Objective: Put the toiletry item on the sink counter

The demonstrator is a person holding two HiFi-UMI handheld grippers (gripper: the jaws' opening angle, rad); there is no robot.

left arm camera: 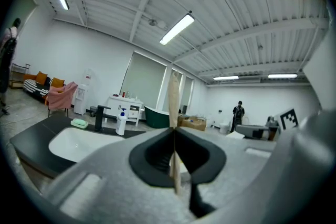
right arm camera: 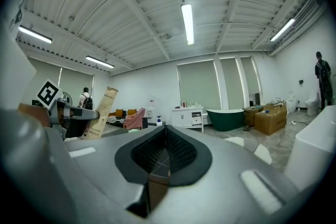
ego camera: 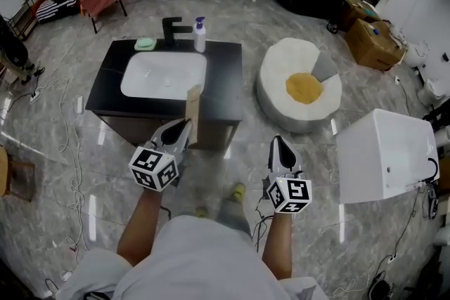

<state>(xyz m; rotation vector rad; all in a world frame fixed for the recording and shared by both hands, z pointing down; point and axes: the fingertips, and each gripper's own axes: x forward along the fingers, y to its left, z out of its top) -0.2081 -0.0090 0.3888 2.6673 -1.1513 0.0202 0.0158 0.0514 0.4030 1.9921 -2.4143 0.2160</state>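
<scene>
Between the fingers of the left gripper [left arm camera: 173, 132] there's a thin kraft-paper toothbrush box [left arm camera: 174, 99] — clamped edge-on near its lower end, so most of it sticks out past the tips. My guess is it's pinched low so the free length can be laid on the counter and the fingers can let go without bumping anything. The right gripper [right arm camera: 166, 131] has its fingers pressed together on nothing. It hangs at about 3 o'clock of the left one, well apart and out of the way.

In the head view the box is up in the air around the near edge of the black sink counter [ego camera: 226, 84], at 12 o'clock from the left gripper. I can't tell if it's over the edge or just short. It isn't set down yet, so I'd call this the carry-in part.

Room-wise, the white basin [ego camera: 163, 74] eats the left-middle of the counter. The faucet [ego camera: 171, 30], pump bottle [ego camera: 200, 35] and green soap dish [ego camera: 145, 43] line the far edge. The bare black strip right of the basin, roughly 1 o'clock from the box, looks like the easiest landing spot. Watch that near edge — a tall thin box stood upright could tip back off. The white beanbag [ego camera: 299, 84] at 2 o'clock is clear of the path.
</scene>
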